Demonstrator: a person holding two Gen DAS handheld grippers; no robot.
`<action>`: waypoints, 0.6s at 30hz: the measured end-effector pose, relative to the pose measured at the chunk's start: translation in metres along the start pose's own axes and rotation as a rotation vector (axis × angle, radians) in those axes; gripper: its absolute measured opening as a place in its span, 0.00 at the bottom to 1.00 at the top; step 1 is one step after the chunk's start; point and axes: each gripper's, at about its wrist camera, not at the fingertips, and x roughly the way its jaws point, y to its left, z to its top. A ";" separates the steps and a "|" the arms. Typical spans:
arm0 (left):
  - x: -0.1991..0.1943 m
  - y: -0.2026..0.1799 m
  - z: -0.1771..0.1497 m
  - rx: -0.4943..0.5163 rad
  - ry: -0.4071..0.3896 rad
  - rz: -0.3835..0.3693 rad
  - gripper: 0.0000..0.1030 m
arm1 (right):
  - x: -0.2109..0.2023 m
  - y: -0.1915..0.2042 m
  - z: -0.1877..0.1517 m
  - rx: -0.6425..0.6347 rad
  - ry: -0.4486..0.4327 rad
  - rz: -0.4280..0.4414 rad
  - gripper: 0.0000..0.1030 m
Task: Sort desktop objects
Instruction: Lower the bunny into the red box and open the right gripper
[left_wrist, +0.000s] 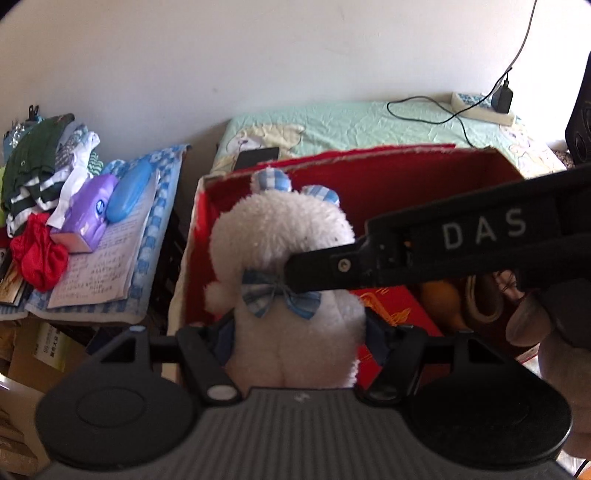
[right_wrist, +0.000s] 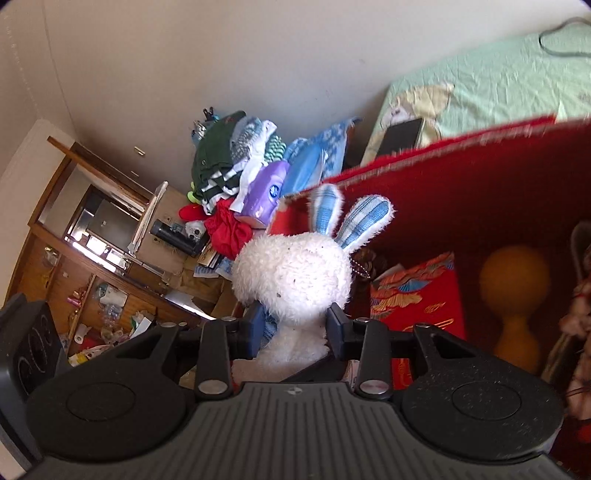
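Both claws gripping the bunny over the red box.

The left claw is pinching the bunny at its lower body, and the right claw is squeezing it at the neck, so both are closing on plush. The bunny is hanging upright just above the box, toward its left wall. To do this well, I judge one claw should be letting go before the other lowers it in. It is looking fluffy and white, with blue checked ears and bow.
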 end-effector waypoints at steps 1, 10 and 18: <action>0.002 0.004 -0.001 -0.004 0.009 -0.009 0.69 | 0.004 0.000 0.000 0.005 0.010 -0.010 0.38; 0.001 0.008 -0.012 0.043 -0.001 -0.003 0.67 | 0.025 -0.002 -0.008 0.030 0.071 -0.057 0.36; 0.000 0.008 -0.011 0.040 -0.001 -0.004 0.70 | 0.021 -0.005 -0.011 0.038 0.071 -0.063 0.42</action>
